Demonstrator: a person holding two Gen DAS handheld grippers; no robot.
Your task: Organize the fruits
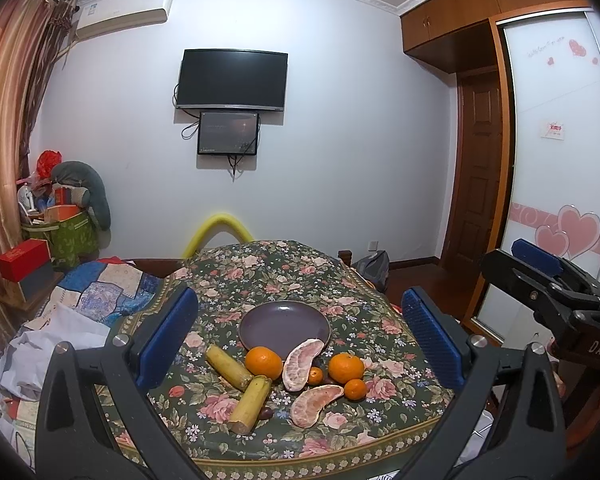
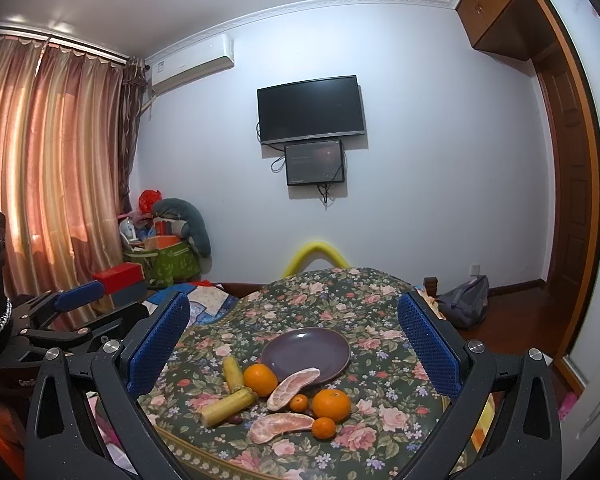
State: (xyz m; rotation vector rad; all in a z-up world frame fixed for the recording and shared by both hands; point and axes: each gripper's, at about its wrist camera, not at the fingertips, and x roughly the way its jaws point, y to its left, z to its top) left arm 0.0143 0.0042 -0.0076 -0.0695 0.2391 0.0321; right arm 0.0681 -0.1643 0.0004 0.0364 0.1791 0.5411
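An empty purple plate [image 1: 284,326] [image 2: 306,354] sits on the floral table. In front of it lie two oranges [image 1: 263,362] [image 1: 345,367], two small tangerines [image 1: 355,389] [image 1: 315,376], two peeled pomelo segments [image 1: 302,364] [image 1: 314,404] and two yellow sugarcane pieces [image 1: 228,366] [image 1: 252,404]. One pomelo segment [image 2: 294,388] leans on the plate's rim. My left gripper [image 1: 296,344] is open and empty, above the near fruit. My right gripper [image 2: 292,352] is open and empty too, and it also shows at the right of the left wrist view [image 1: 540,280].
The floral tablecloth [image 1: 300,272] covers a round table whose near edge is just below the fruit. A bed with patchwork bedding [image 1: 100,292] lies left. A grey backpack [image 2: 466,300] sits on the floor at the right, by a wooden door [image 1: 480,152].
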